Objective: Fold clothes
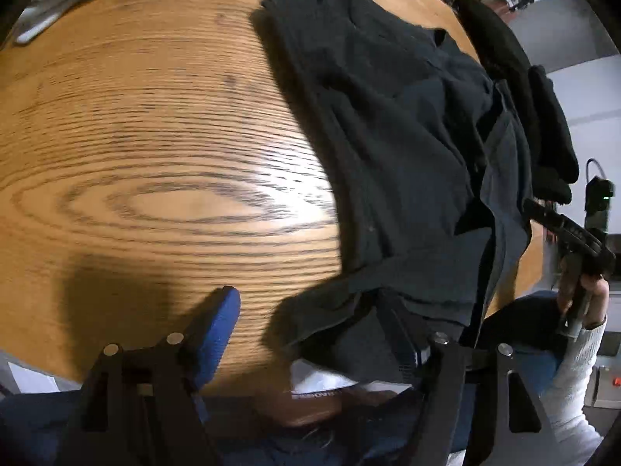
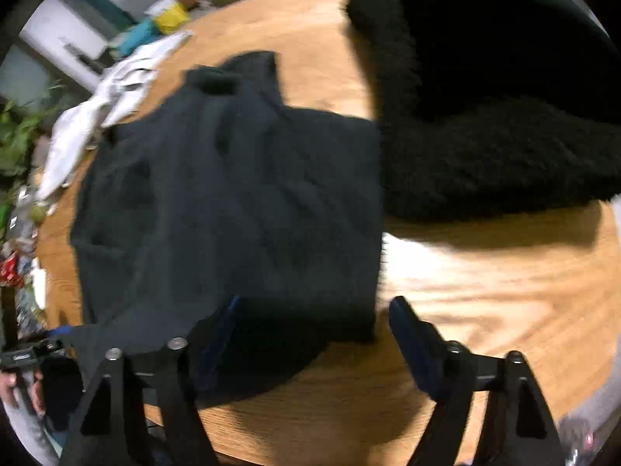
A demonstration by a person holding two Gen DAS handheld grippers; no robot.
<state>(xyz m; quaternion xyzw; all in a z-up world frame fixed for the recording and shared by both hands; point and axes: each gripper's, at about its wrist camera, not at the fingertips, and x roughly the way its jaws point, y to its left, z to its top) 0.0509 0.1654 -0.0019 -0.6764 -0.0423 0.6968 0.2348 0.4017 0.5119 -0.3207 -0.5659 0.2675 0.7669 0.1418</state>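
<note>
Both hand-held grippers spread wide beside the dark garment on the table

Wooden table, yellow container and green plant beyond it

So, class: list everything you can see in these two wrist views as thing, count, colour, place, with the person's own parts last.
Table: one, light wood with dark grain, under everything.
Dark shirt: one, near-black, spread on the table centre, near edge draped over one finger of each claw.
Fleece garment: one, black and fuzzy, beside the shirt on the right.
White cloth: one, white, crumpled at the far table edge.
Clutter: several items, yellow, teal, green, beyond the table; too blurred to name.
Left claw: black with blue pads, open.
Right claw: black with blue pads, open.
</note>
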